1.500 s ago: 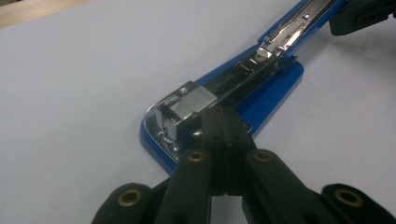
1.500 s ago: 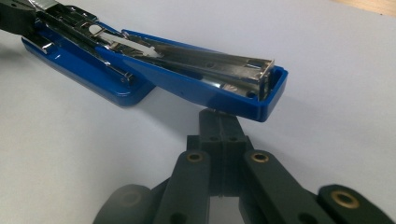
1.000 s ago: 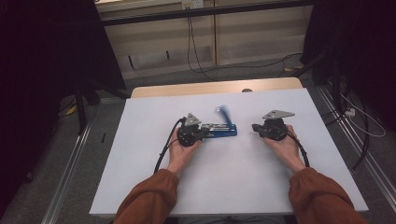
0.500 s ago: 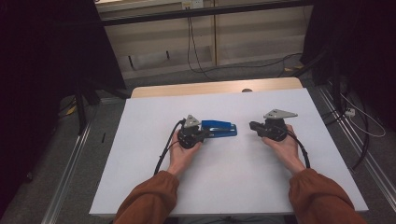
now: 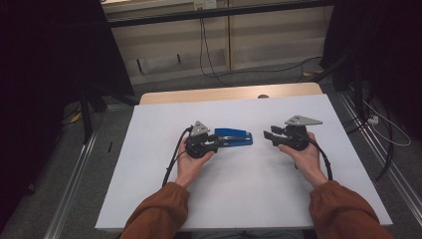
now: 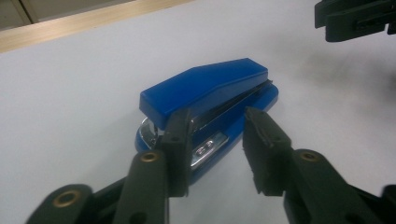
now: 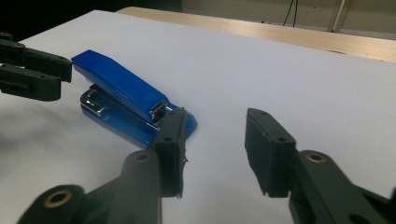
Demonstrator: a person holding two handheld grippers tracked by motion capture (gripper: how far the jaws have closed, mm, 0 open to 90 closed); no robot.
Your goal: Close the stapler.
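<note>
Stapler position: the blue stapler [image 5: 234, 137] lay flat on the white table [image 5: 239, 199], near the middle, between your two grippers.
Left gripper jaws: your left gripper [image 6: 217, 147] had just been opening; its jaws stood partly apart, with one end of the stapler in the gap and the pads clear of it.
Right gripper jaws: your right gripper [image 7: 215, 149] had also just been opening; its jaws stood partly apart with bare table between them.
High view detail: you saw both hands at once, the left gripper [image 5: 219, 142] right at the stapler's left end and the right gripper [image 5: 267, 136] just beside its right end, not touching.
Left gripper view detail: you saw the metal parts at the stapler's near end [image 6: 205, 151] and the right gripper's jaws [image 6: 355, 18] beyond it.
Right gripper view detail: you saw the stapler [image 7: 126, 100] to the left of the jaws, with the left gripper's jaws [image 7: 32, 70] at its far end.
Hand pose: your left hand [image 5: 191, 162] and right hand [image 5: 303, 154] held the grippers low over the table, pointing inward at each other, forearms coming in from the near edge.
</note>
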